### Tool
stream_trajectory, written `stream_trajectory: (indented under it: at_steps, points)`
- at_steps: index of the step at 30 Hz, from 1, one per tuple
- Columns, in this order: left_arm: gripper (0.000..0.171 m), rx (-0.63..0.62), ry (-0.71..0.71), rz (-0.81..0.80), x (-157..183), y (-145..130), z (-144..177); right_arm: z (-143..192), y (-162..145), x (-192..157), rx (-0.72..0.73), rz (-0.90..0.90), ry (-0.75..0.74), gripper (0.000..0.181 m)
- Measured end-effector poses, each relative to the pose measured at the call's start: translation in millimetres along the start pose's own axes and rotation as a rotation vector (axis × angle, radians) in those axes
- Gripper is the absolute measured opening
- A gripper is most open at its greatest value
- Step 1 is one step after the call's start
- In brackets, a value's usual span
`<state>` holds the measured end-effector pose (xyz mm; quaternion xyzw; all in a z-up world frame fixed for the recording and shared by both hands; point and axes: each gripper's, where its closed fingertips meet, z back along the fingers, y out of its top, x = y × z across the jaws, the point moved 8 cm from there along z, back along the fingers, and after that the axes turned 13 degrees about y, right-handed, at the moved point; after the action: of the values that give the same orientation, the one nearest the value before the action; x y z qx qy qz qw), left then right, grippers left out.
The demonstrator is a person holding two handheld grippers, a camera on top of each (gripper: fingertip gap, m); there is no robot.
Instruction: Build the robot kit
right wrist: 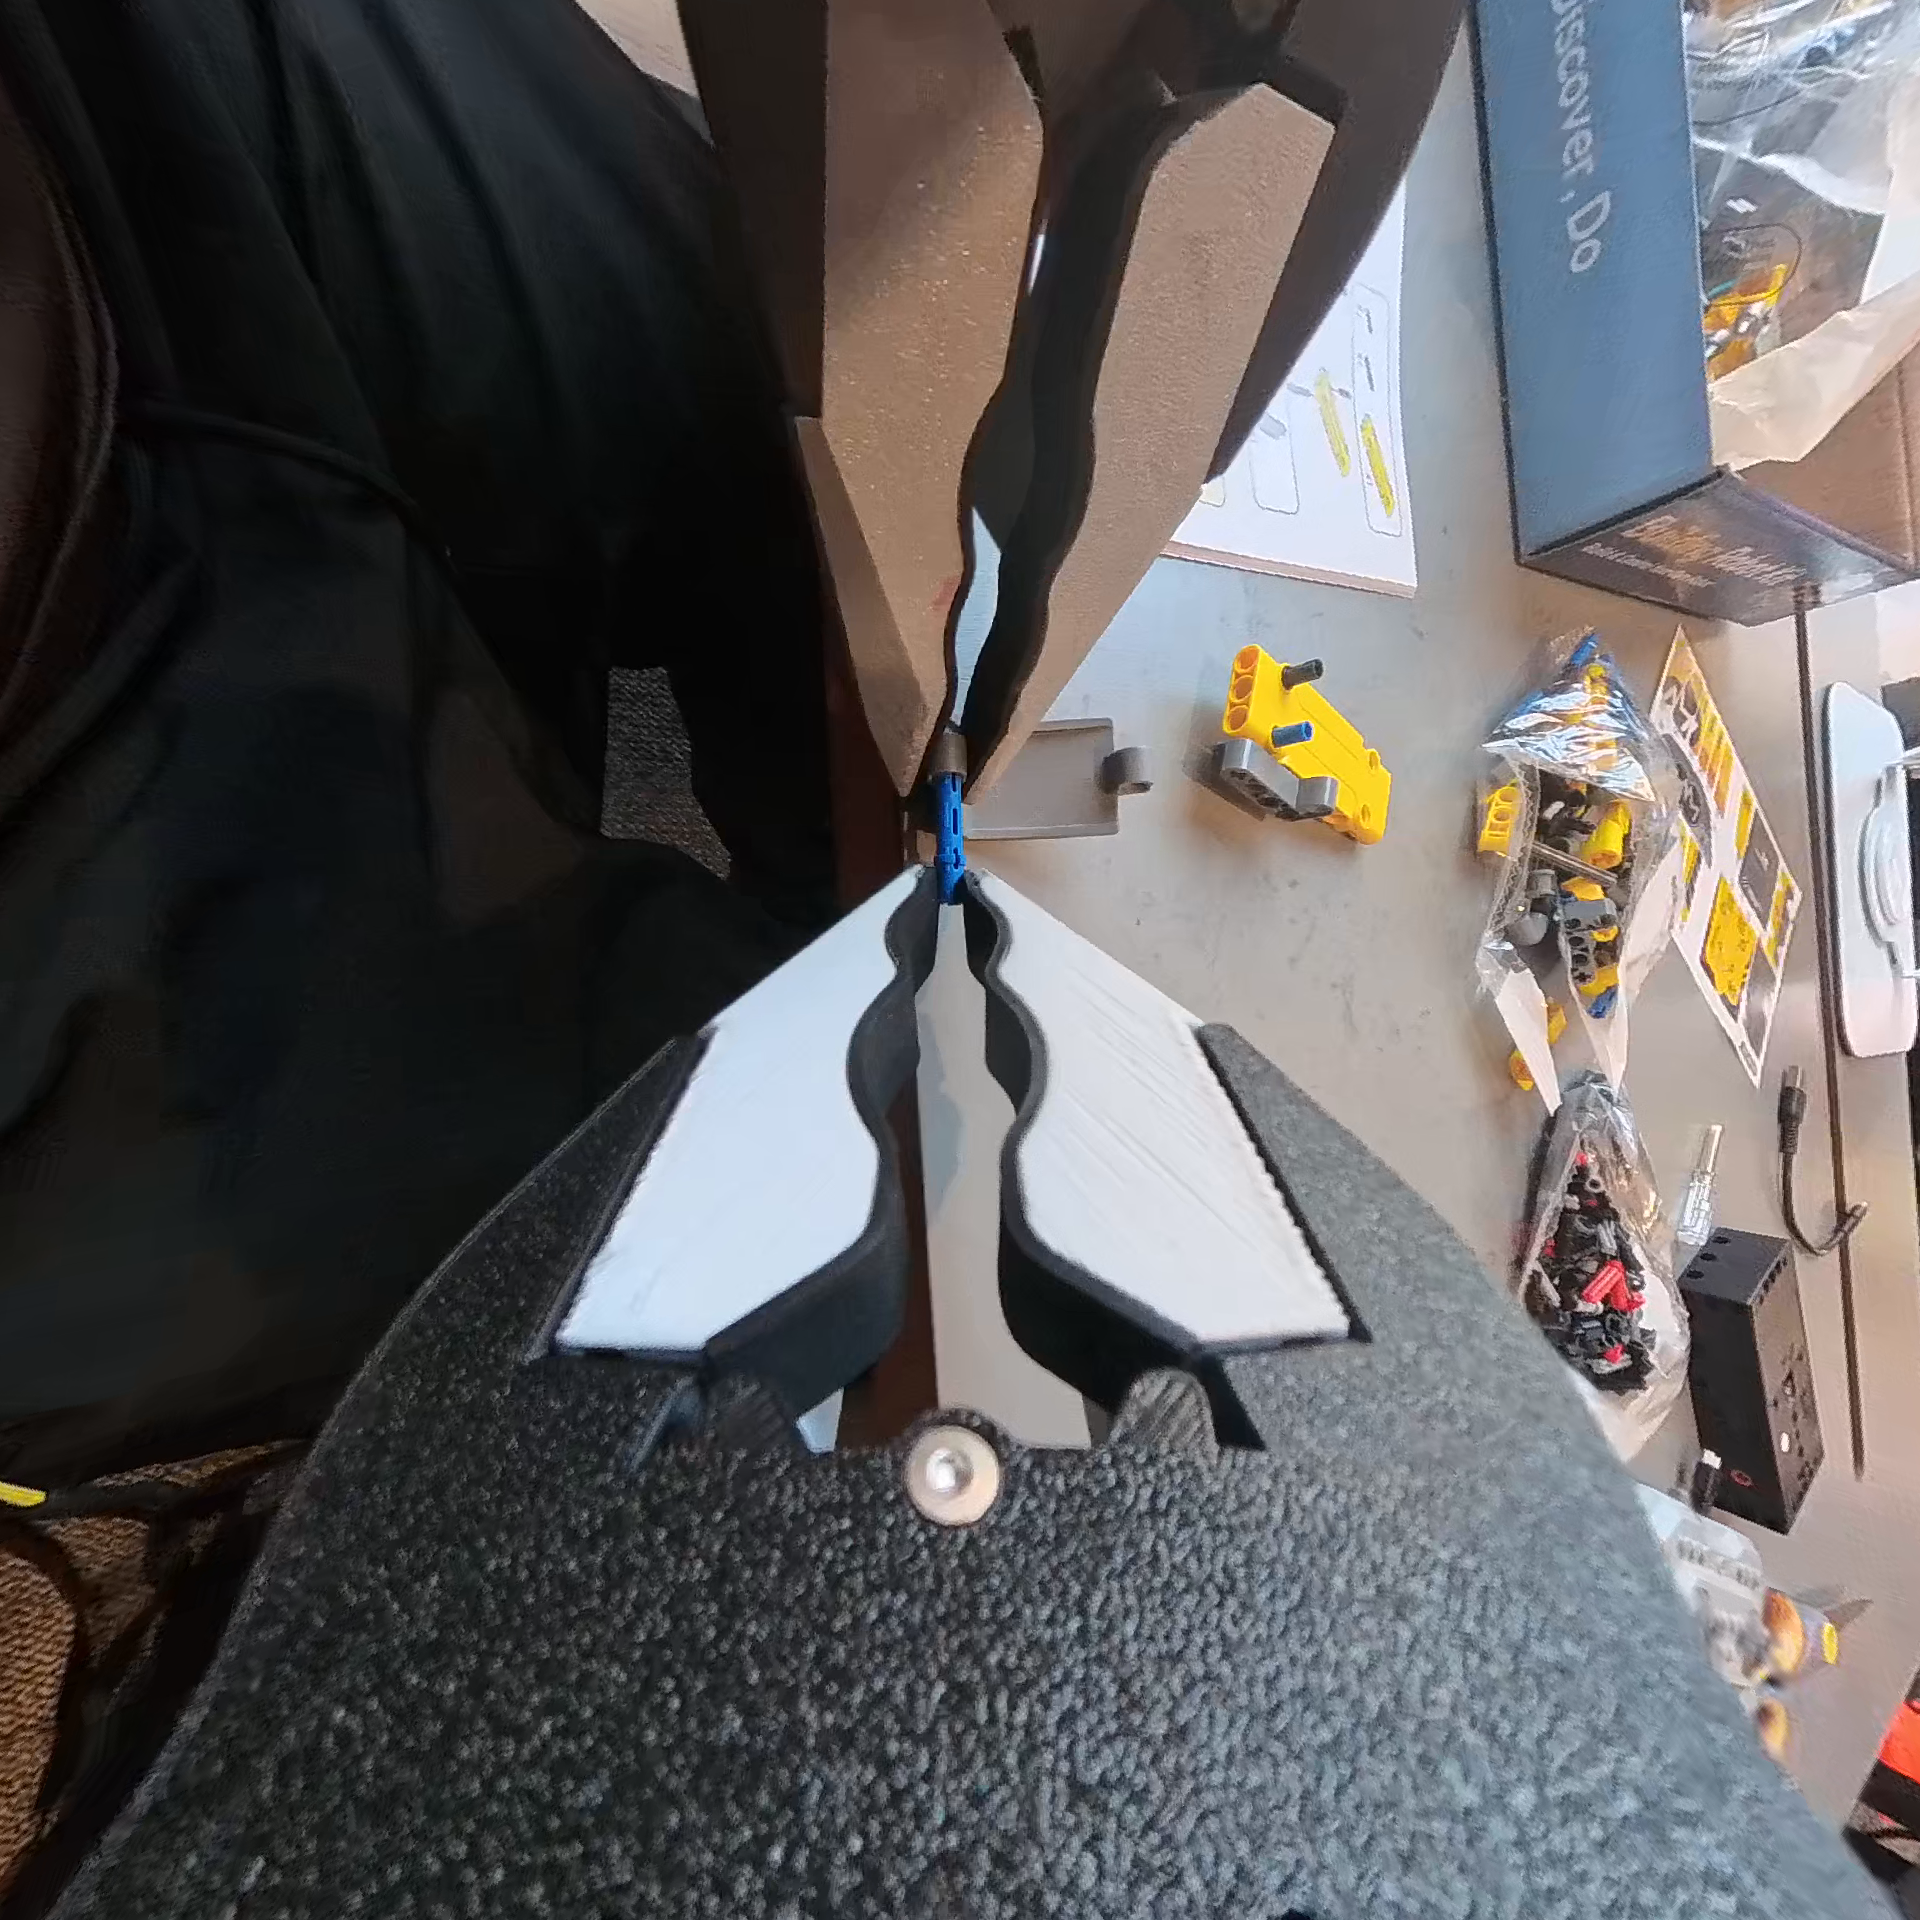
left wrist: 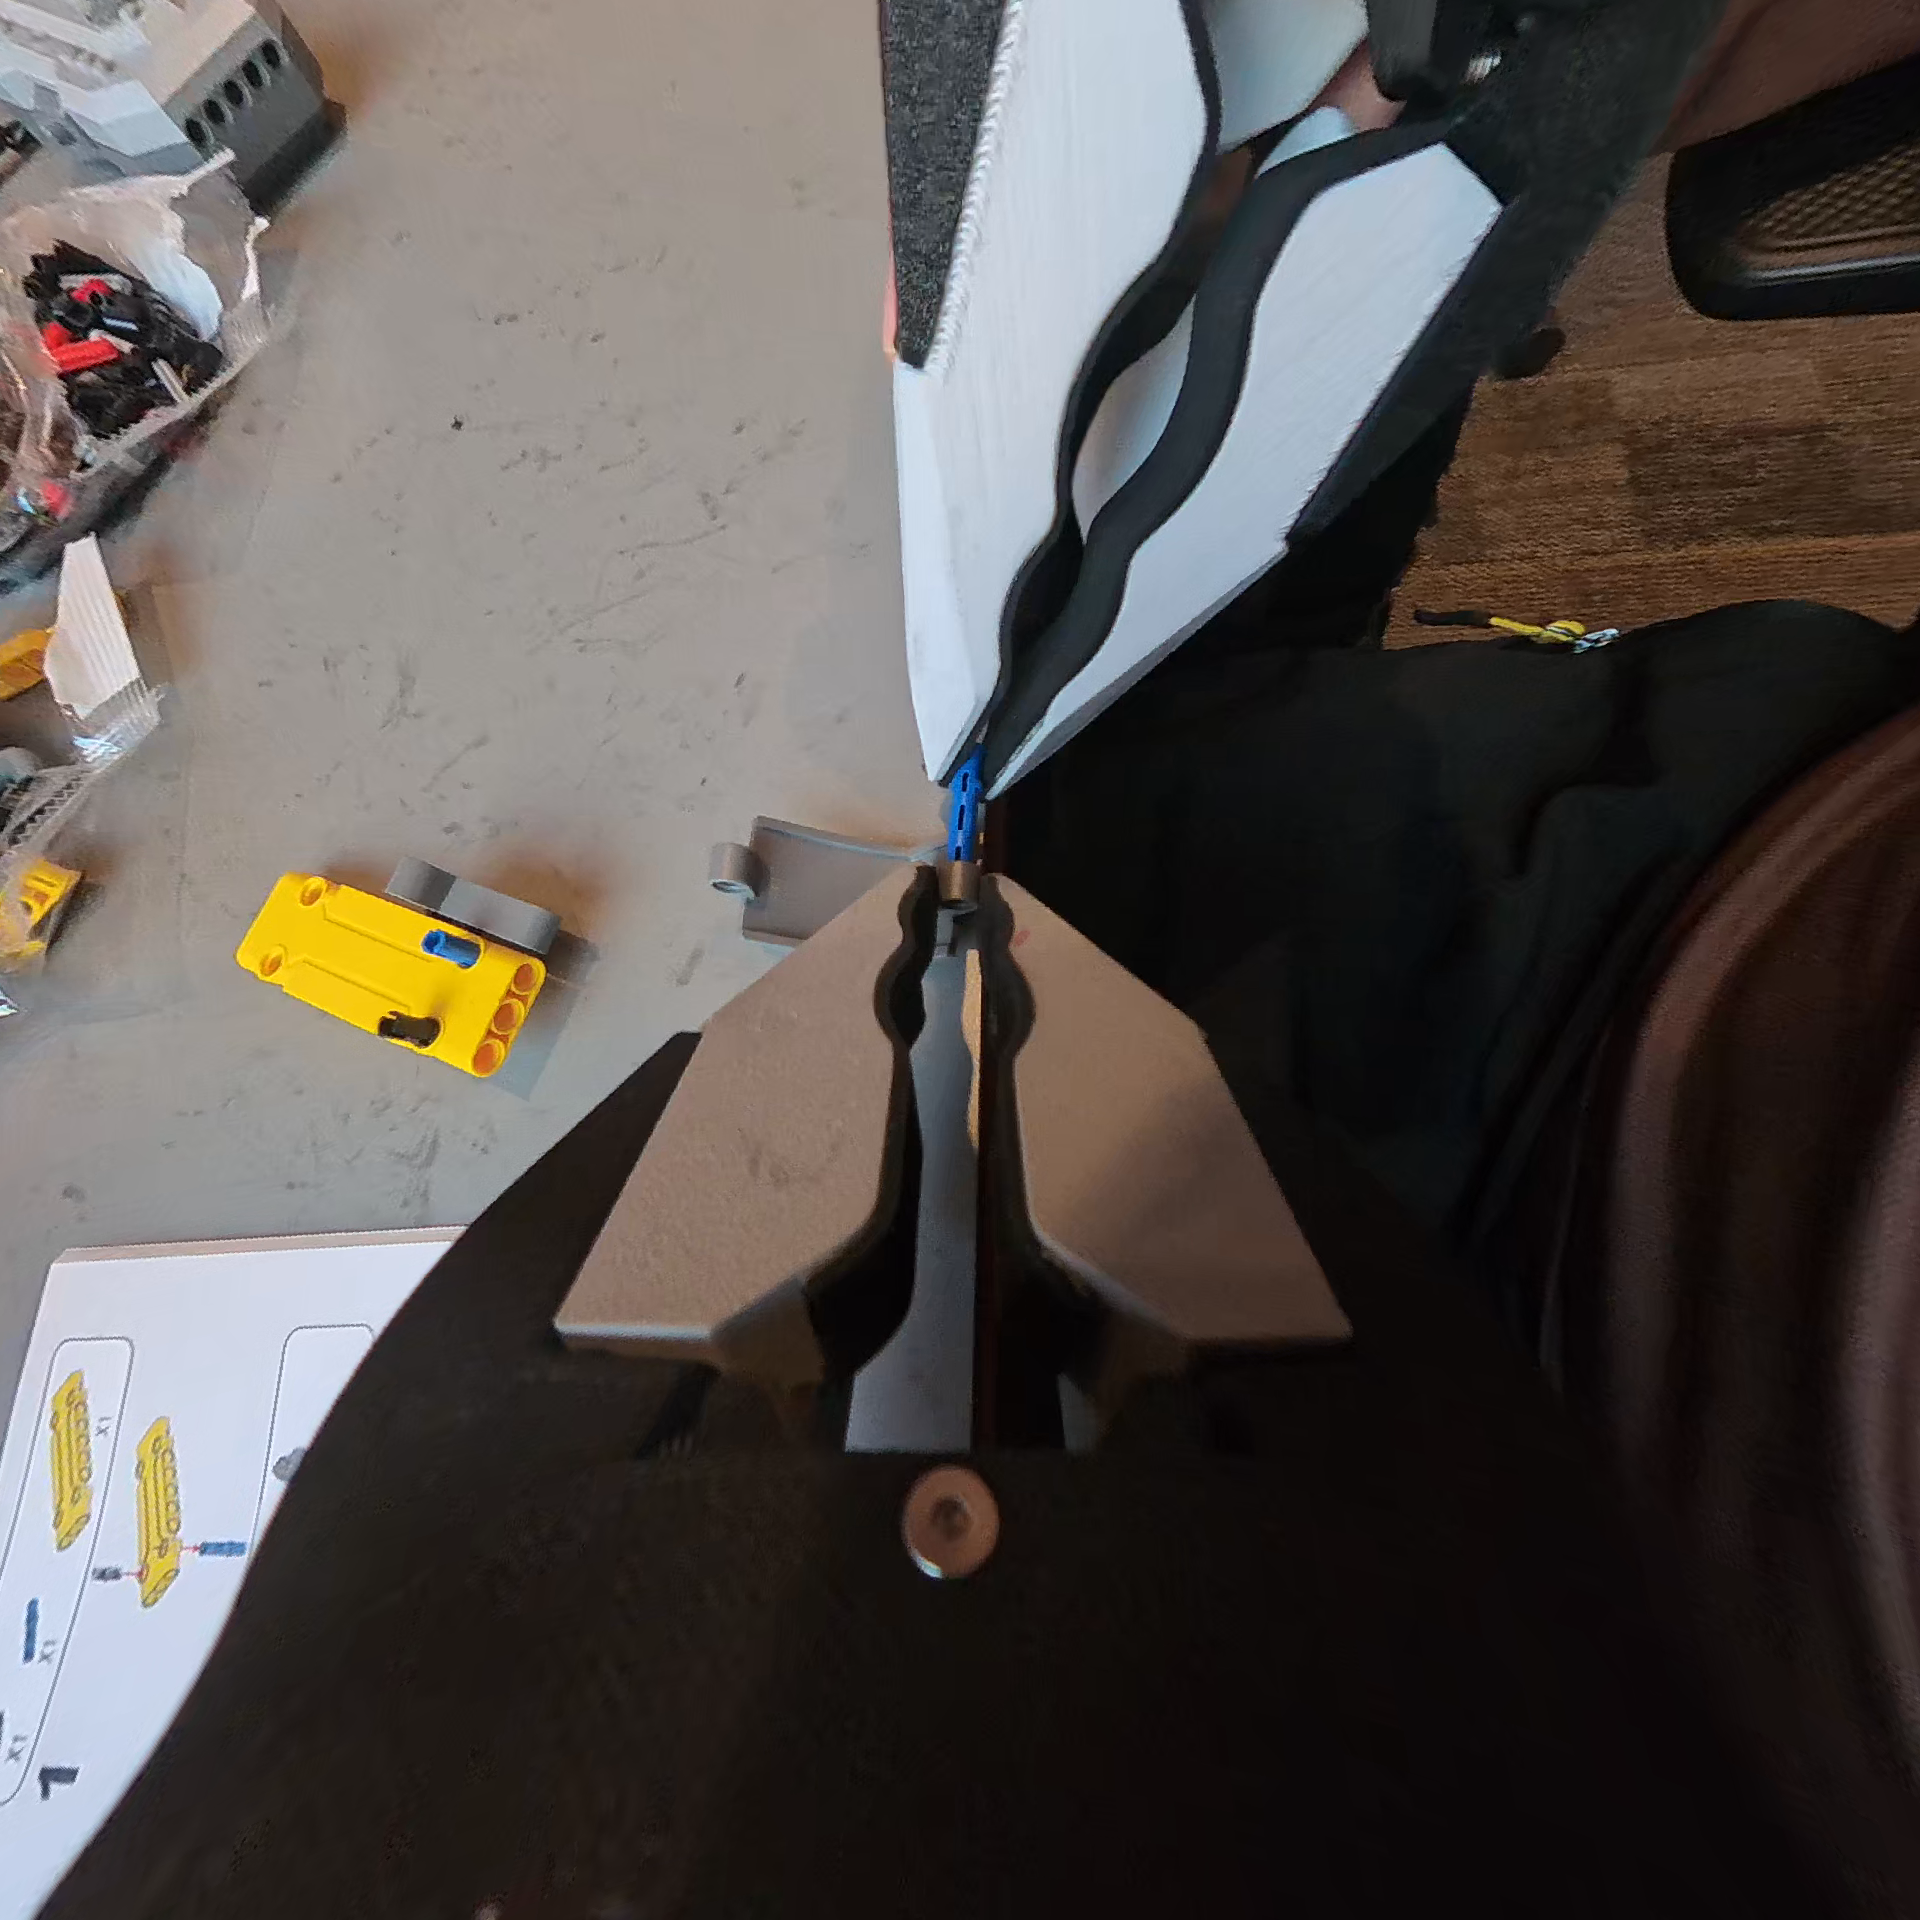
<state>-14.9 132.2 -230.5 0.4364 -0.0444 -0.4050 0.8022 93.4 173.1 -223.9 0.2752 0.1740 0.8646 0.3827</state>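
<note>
- My left gripper (left wrist: 956,902) has its jaws clenched on a small grey sleeve (left wrist: 958,883), pinched right at the tips.
- My right gripper (right wrist: 943,891) faces it tip to tip, jaws clamped on the near end of a blue pin (right wrist: 948,831).
- The pin spans the short gap between the two grippers. Its far end meets the sleeve, but I cannot tell how deep it sits inside.
- Pin and sleeve are held in the air at the near edge of the tabletop (left wrist: 571,468). On one side is a person's dark clothing (left wrist: 1351,935), very close.
- Just beyond the tips a flat grey panel (left wrist: 795,883) lies on the tabletop, near the sleeve but apart from it.
- Farther out lies a yellow block (left wrist: 395,966) with a grey beam against it and a blue and a black peg standing in it, well apart from my grippers.
- Between panel and block the tabletop is bare, so there is open room on that side.
- A printed sheet (left wrist: 156,1455) lies beside my left gripper.
- Farthest off are bags of small parts (right wrist: 1558,831), a blue box (right wrist: 1590,291) and a black box (right wrist: 1745,1361), crowding the far side.
</note>
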Motion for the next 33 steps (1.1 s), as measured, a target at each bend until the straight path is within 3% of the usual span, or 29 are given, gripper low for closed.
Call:
stream_trajectory:
  at_steps: [11, 20, 27, 33]
  points:
    - [0.005, -0.008, -0.034, 0.027, -2, 0, 0, 1, 7, 0, -0.092, 0.059, -0.012, 0.004]
    - [0.005, -0.009, -0.007, -0.001, -1, 0, 0, -1, 5, 4, -0.056, -0.062, 0.055, 0.004]
    - [0.005, -0.004, 0.043, -0.086, 2, 0, 1, -2, -4, 13, 0.104, -0.294, 0.238, 0.004]
    - [0.005, 0.012, 0.096, -0.221, 5, -1, 0, -3, -3, 27, 0.057, -0.314, 0.402, 0.004]
